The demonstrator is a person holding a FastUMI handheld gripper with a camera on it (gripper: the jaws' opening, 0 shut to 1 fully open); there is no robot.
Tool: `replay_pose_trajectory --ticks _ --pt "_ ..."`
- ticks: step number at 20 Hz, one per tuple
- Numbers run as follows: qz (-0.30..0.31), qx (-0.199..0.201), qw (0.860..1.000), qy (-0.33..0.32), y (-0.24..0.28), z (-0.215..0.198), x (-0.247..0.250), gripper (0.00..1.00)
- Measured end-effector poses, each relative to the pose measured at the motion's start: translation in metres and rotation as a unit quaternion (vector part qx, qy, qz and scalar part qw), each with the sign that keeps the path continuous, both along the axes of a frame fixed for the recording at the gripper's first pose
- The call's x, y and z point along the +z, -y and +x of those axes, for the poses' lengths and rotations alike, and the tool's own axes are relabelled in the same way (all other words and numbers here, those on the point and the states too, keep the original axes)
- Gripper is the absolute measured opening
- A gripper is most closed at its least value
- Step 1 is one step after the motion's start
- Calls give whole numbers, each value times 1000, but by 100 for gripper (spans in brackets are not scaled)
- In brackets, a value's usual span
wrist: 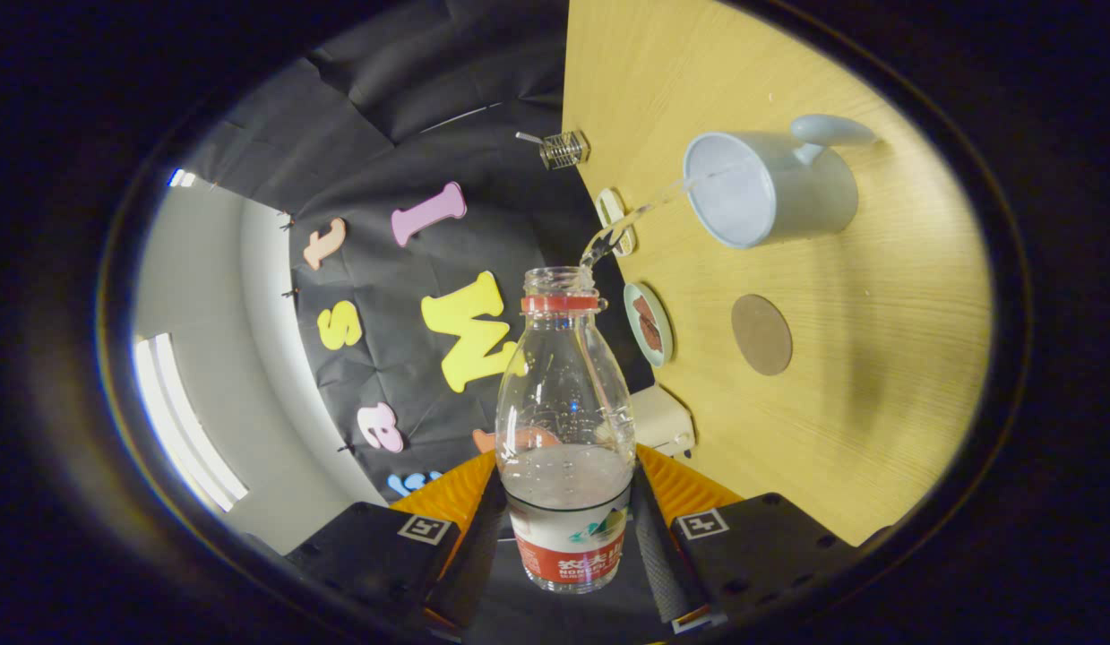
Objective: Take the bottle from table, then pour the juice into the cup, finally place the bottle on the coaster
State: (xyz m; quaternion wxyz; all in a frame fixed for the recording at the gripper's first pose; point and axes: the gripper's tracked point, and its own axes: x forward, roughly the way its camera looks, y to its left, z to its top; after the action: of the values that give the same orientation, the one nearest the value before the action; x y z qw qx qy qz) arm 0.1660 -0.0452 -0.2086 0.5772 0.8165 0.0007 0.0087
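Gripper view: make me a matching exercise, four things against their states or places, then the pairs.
1. bottle
2. cup
3. coaster
4. small dish

a. bare, on the table past the cup
b. clamped between the tongs, uncapped
c. catching a thin stream
d. by the table's edge, something brown in it

Pairs: 1-b, 2-c, 3-a, 4-d

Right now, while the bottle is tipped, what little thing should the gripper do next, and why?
Probably hold the tilt a moment longer. The gripper is shut on the bottle, a thin stream runs from its mouth into the cup, and liquid remains inside. Once enough is poured, tip it upright before heading to the round coaster.
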Motion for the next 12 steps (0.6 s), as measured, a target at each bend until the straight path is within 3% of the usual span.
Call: replay_pose_trajectory --ticks 12 --pt "42 -6 999 12 3 -4 12 76"
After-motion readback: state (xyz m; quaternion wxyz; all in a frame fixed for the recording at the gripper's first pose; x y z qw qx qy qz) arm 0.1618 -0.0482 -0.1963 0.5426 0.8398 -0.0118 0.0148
